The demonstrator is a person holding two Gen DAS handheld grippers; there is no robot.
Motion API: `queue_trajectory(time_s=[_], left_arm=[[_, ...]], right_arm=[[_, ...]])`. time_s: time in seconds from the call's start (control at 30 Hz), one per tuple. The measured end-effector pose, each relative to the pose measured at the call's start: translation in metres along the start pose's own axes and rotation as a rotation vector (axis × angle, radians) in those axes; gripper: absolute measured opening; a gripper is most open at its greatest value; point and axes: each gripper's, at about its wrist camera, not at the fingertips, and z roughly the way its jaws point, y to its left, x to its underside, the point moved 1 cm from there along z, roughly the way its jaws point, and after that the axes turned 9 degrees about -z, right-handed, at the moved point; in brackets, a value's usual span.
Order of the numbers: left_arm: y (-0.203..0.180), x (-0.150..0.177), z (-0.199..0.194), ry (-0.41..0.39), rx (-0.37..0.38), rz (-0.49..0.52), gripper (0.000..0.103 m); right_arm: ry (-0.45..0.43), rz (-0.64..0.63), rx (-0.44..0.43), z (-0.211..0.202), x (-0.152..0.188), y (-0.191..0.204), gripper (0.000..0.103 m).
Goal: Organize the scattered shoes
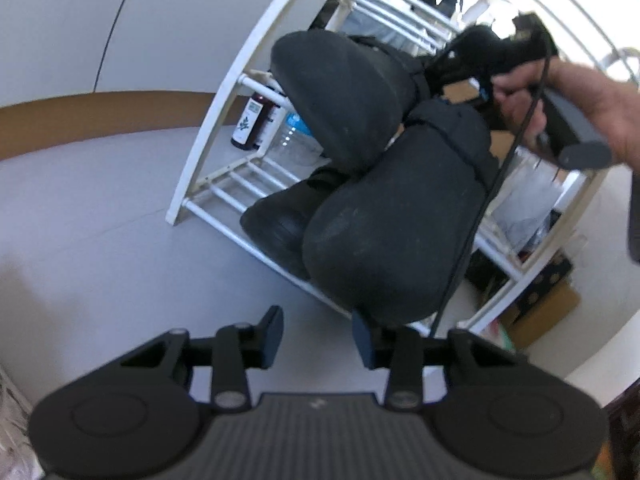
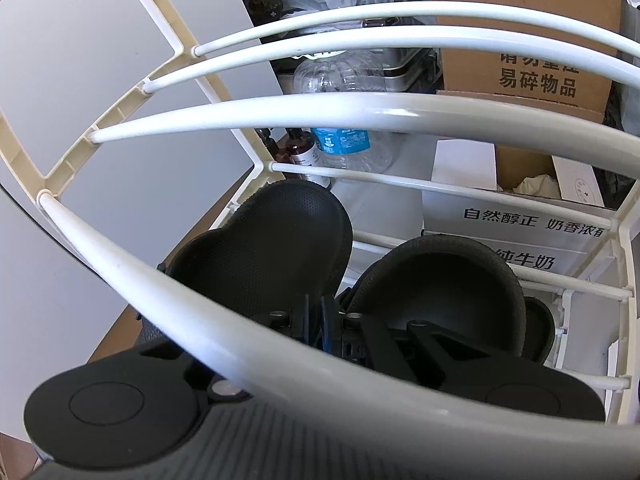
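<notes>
Two black clog shoes hang side by side in the white rack, their soles facing the left wrist view: the upper shoe and the lower shoe. In the right wrist view I look into their openings, the left shoe and the right shoe. My right gripper sits between them, shut on their adjoining inner rims. A hand holds that gripper. My left gripper is open over bare floor, just below the lower shoe's toe. A third black shoe lies on the lowest shelf.
The rack's white bars cross close above my right gripper. Behind the rack stand a brown bottle, a clear water jug, a cardboard box and a white printed carton. A brown baseboard runs along the grey wall.
</notes>
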Motion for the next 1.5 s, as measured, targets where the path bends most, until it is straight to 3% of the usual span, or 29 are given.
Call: queue_trajectory(time_s=[0.07,0.1,0.2,0.3,0.47,0.73,0.87,0.97,1.1,1.2,1.5], left_arm=[[-0.003,0.001,-0.001,-0.004,0.005,0.008,0.029],[-0.006,0.001,-0.002,-0.013,0.018,0.010,0.020],[-0.014,0.001,-0.003,-0.035,0.072,-0.011,0.020],[-0.020,0.003,0.007,-0.018,0.077,-0.003,0.019],[-0.026,0.008,0.010,-0.031,0.107,-0.003,0.019],[-0.025,0.003,0.007,-0.069,0.105,-0.039,0.019],[-0.026,-0.002,0.005,-0.111,0.152,-0.064,0.020],[-0.034,-0.017,0.001,-0.165,0.205,-0.079,0.023],[-0.040,-0.027,0.008,-0.169,0.166,-0.056,0.023],[-0.037,-0.027,0.014,-0.165,0.189,-0.084,0.024],[-0.050,-0.026,0.024,-0.148,0.191,-0.049,0.027]], right_arm=[[0.003,0.001,0.001,0.000,0.000,0.000,0.007],[0.008,0.009,0.000,0.000,0.000,0.000,0.007],[0.016,0.021,-0.001,-0.001,0.000,0.000,0.010],[0.004,-0.015,0.010,-0.002,-0.001,0.004,0.012],[-0.010,-0.034,0.011,-0.002,-0.002,0.011,0.031],[-0.032,-0.047,0.018,-0.002,-0.002,0.009,0.049],[-0.071,0.035,-0.051,-0.010,-0.003,0.003,0.064],[-0.089,0.029,-0.103,-0.023,-0.003,0.012,0.067],[-0.098,0.018,-0.158,-0.040,-0.003,0.016,0.083],[-0.074,0.018,-0.194,-0.052,0.002,0.012,0.083],[-0.013,0.047,-0.278,-0.084,0.030,-0.015,0.083]])
